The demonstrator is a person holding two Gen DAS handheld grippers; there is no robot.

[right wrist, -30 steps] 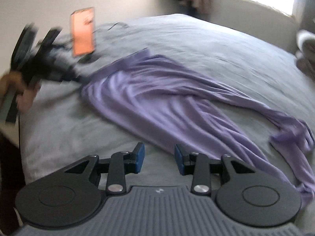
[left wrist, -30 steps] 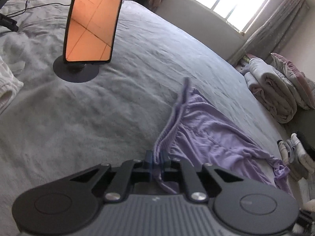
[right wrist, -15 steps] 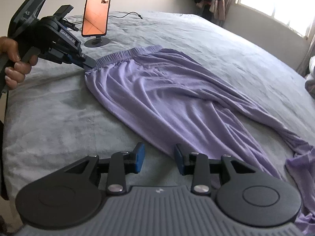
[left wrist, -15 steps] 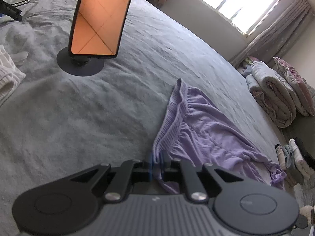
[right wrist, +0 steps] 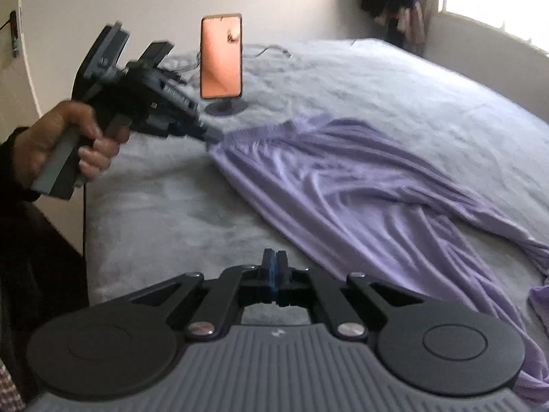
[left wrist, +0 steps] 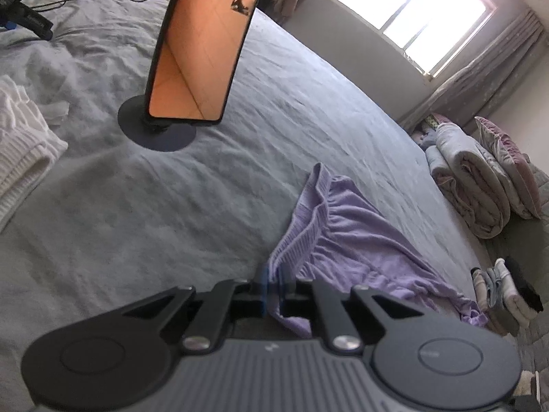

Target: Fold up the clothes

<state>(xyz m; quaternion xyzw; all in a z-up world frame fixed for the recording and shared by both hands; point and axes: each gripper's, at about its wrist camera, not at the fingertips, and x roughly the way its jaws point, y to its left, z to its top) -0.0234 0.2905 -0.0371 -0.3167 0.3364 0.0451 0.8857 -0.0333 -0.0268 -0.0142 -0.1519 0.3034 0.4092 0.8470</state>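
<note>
**A:** What's the surface like?

**B:** A wide bed [right wrist: 394, 82] under a rumpled grey cover, in a bright room with a window [left wrist: 411, 20] and curtain at the far side. A phone on a round stand [left wrist: 206, 44] stands upright on the cover, its screen orange, with a cable trailing behind it. A white knitted garment [left wrist: 20, 151] lies at the left edge of the left wrist view, and rolled bedding [left wrist: 470, 185] is stacked off the bed's far end.

**A:** And the purple trousers [right wrist: 343, 185]?

**B:** Spread slantwise across the cover, waistband toward the phone, legs trailing to the right, heavily creased.

**A:** Room to move?

**B:** Plenty of bare cover beyond the trousers and between the phone and the waistband. The near bed edge drops off at lower left in the right wrist view.

**A:** The grippers?

**B:** The left gripper [left wrist: 272, 278], held by a hand [right wrist: 68, 144], is clamped on the near corner of the waistband. The right gripper [right wrist: 273, 264] has just been closing; its blue pads meet with nothing between them, just beside the trouser edge, over bare cover.

**A:** Any change?

**B:** A second ago the right jaws stood apart. The phone looms larger in the left view now, and the waistband is more bunched.
</note>
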